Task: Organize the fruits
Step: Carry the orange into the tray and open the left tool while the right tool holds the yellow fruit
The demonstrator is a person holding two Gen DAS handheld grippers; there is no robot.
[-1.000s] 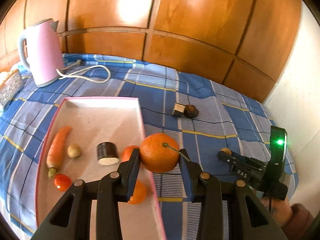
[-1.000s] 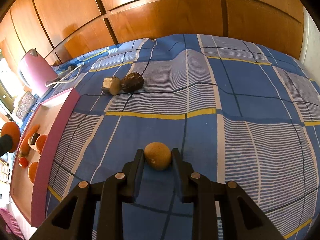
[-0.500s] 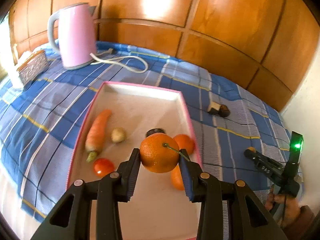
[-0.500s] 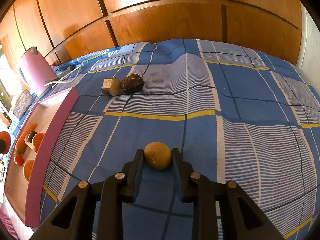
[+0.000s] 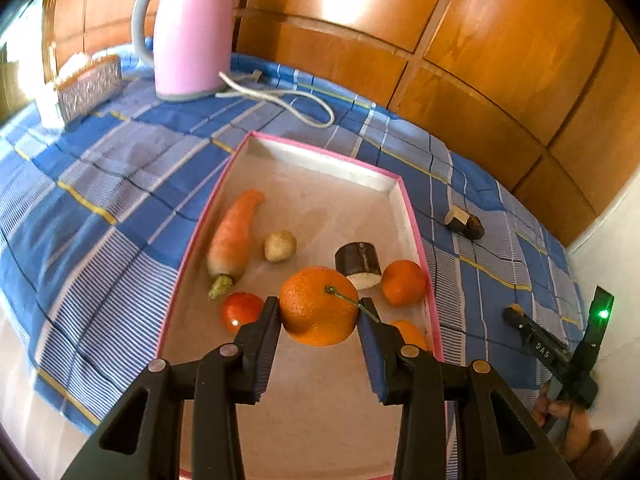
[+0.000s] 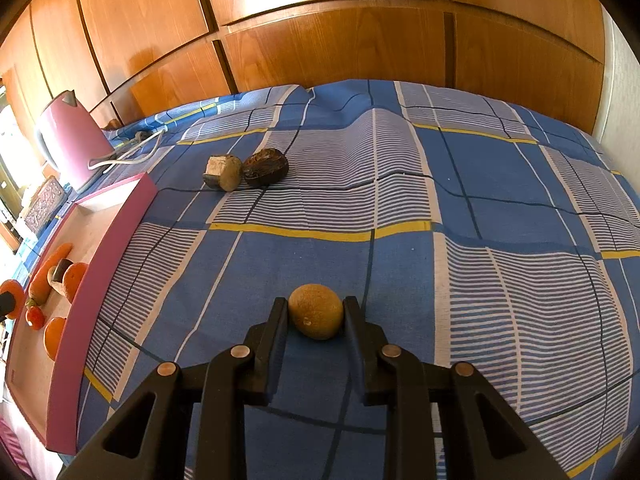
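Wooden panelling (image 5: 500, 52) backs a surface draped in a blue checked cloth (image 6: 500, 184), on which a pink-rimmed tray (image 5: 404, 196) is set, with a pink kettle (image 5: 192, 32) far to its left. Left tongs (image 5: 318, 312) are angled steeply downward over the near part of the tray, their jaws closed on a large orange (image 5: 318, 306), which is held clear above the tray floor; its skin is bright and dimpled, and a thin green stalk juts from its top towards the right finger. Below it in the tray are seen a carrot (image 5: 234, 236), a tomato (image 5: 242, 312), a small pale potato (image 5: 280, 246), a dark-skinned cut piece with a white end (image 5: 358, 264) and two smaller oranges (image 5: 402, 282). Right tongs (image 6: 316, 312) are likewise tilted downward, well to the right of the tray, and are clamped on a small, round, brownish-yellow fruit (image 6: 316, 312) with a dull, rough skin, low over the cloth. Farther off on the cloth two dark lumps (image 6: 244, 170) lie touching each other.
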